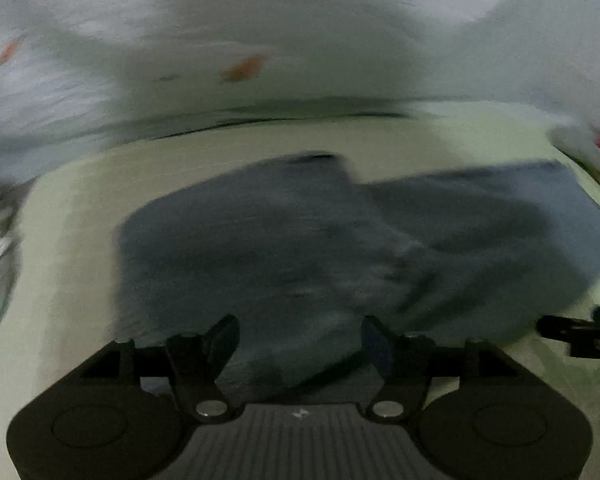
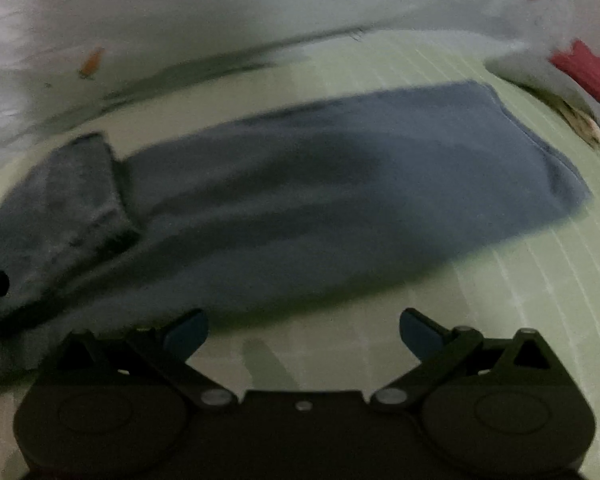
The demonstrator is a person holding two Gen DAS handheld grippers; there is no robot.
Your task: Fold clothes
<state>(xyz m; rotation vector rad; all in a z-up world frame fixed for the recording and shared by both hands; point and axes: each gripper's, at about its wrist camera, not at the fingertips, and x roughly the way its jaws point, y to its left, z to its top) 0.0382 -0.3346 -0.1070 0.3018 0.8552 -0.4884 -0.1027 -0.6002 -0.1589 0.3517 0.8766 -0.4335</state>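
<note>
Both views blurred and dim.

Grey-blue garment [image 2: 300,200] lies spread on a pale green mat [image 2: 520,280] that covers the worktop. In the right view it runs from the near left to the far right, with a folded-over flap [image 2: 76,192] of the same cloth on top at the left end. Its far right corner ends square, short of the mat's edge.

Left claw [image 1: 300,344]: fingers apart, low over the near edge of the garment [image 1: 300,240]; cloth shows between them, but whether they touch it I cannot tell. Nothing clamped.

Right claw [image 2: 304,332]: fingers wide apart over bare mat, just near of the garment's hem, apart from it. Nothing between them.

From the left view the right claw [image 1: 580,332] shows as a dark shape at the right edge, beside the garment's near right part. From the right view a dark tip at the left edge, over the cloth; too little shows to name it.

Around: pale wall [image 1: 300,20] behind the worktop, with orange marks [image 1: 244,68]. Red thing [image 2: 588,68] at the far right, off the mat, blurred. Clutter at the far right edge, unreadable.
</note>
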